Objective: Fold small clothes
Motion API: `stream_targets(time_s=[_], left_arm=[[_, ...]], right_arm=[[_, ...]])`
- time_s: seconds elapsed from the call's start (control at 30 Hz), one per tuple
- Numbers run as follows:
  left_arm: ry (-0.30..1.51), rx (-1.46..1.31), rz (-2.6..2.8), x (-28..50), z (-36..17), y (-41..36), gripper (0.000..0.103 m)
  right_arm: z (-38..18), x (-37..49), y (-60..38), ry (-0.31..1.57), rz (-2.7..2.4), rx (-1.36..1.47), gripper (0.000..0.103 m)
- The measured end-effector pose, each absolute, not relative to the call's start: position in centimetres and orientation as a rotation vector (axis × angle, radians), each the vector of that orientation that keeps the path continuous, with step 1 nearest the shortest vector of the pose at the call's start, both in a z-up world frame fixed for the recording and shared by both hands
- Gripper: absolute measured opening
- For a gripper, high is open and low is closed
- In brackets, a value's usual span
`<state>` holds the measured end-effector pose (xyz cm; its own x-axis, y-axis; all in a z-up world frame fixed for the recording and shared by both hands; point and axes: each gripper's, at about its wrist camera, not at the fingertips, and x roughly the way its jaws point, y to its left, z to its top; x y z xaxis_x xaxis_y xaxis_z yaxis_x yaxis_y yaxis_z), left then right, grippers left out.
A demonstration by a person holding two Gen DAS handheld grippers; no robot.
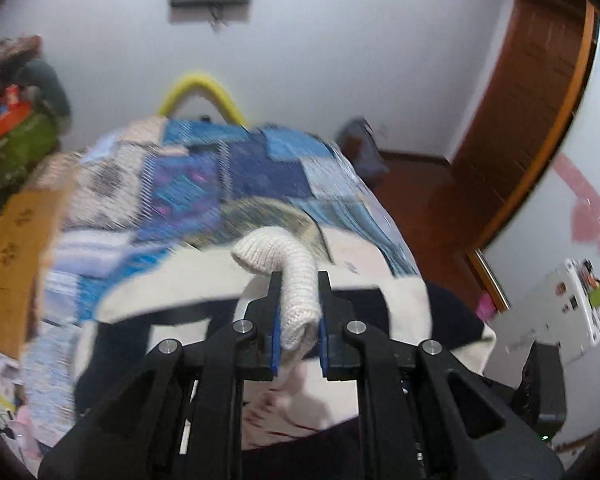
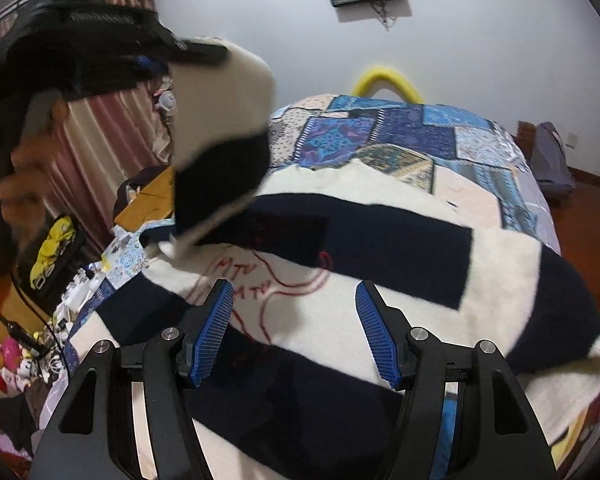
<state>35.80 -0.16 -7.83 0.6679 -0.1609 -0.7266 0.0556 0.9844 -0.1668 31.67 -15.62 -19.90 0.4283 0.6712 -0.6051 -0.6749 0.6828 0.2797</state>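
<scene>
Knitwear such as the striped sweater (image 2: 380,240) spread on the bed (image 2: 400,128) is judged soft, light and floppy, so its cuff (image 1: 296,292) is pinched by the left gripper (image 1: 298,312), raised, while the right gripper (image 2: 296,332) is held agape above it.

Right hand-held gripper (image 2: 296,332) hangs wide open over the striped sweater (image 2: 380,240), nothing btwn its jaws. Left hand-held gripper (image 1: 299,312) is up at the bed's left edge w/ a lifted sleeve (image 2: 224,132) draping down, blocking that side. Far half of the bed, bare patchwork quilt (image 2: 400,128), lies open. Yellow hoop (image 2: 386,78) at far edge; bag (image 2: 550,160) on floor off the right edge.
</scene>
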Motion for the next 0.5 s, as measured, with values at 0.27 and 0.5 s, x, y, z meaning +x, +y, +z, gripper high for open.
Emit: stream_targets(time_s=[0.27,0.5], left_arm=[[0.882,-0.026,-0.142,35.5,-11.6,-4.1,0.031],[0.787,0.026,-0.102,32.8,-9.2,0.0,0.065]], right_arm=[[-21.2,32.2,-17.8,0.801,0.773,0.011,0.06],[-22.0,33.4,-16.6,0.826,0.768,0.01,0.06]])
